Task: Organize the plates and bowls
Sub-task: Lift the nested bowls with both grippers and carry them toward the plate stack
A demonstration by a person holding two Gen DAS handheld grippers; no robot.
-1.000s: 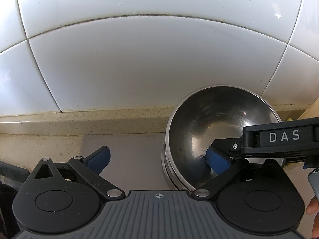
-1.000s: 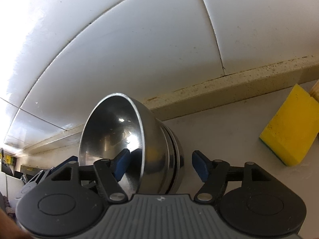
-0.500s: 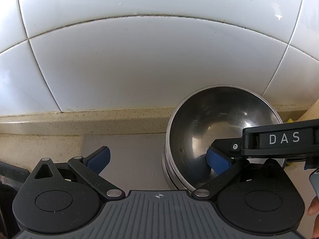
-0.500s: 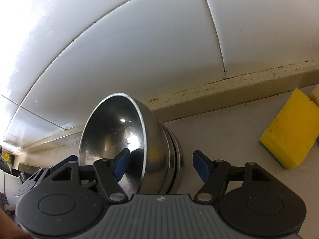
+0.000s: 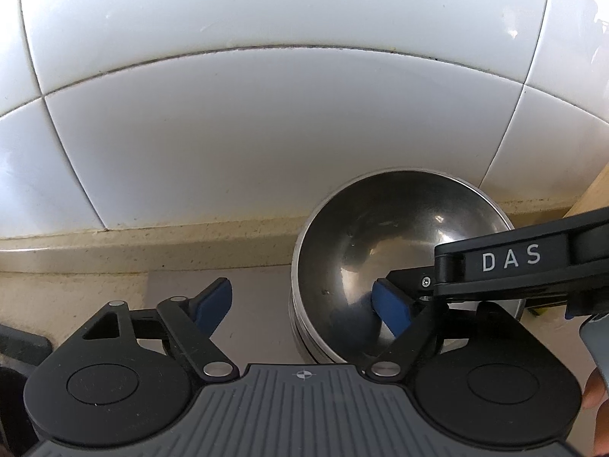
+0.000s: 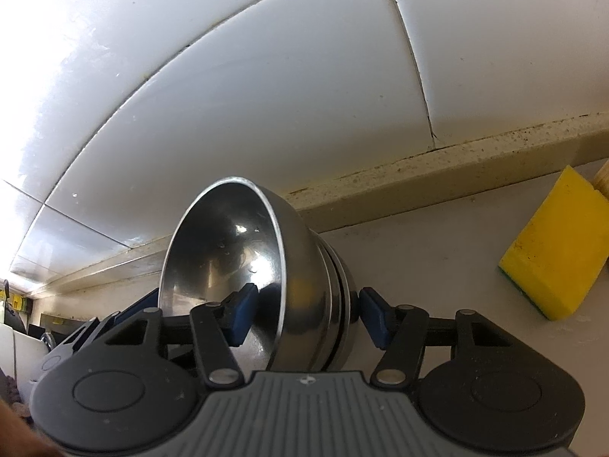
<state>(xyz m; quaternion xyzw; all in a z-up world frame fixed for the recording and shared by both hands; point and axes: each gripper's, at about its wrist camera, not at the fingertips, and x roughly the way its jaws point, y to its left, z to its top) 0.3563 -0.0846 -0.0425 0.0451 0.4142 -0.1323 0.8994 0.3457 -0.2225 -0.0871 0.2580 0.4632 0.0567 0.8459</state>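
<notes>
A stack of nested steel bowls (image 5: 380, 228) stands on the counter against the tiled wall. My left gripper (image 5: 300, 306) straddles the stack's left wall. Its right pad (image 5: 388, 308) is inside the top bowl and its left pad (image 5: 213, 304) is outside, well clear of the metal. Its jaws are closing. My right gripper (image 6: 304, 312) straddles the right side of the bowls (image 6: 304, 266), one pad inside and one close by the outer wall. These jaws are closing too, and no firm press shows. The right gripper's black housing marked DAS (image 5: 510, 259) crosses the left wrist view.
A yellow sponge (image 6: 555, 251) lies on the counter to the right of the bowls. A wooden edge (image 5: 593, 186) shows at far right. The white tiled wall (image 5: 266, 133) and a beige ledge (image 5: 152, 243) close off the back. A dark object (image 5: 19, 342) sits at left.
The left gripper's pads have drawn closer together, the left one moving toward the bowls. The right gripper's pads have narrowed a little around the stack. The bowls have stayed put.
</notes>
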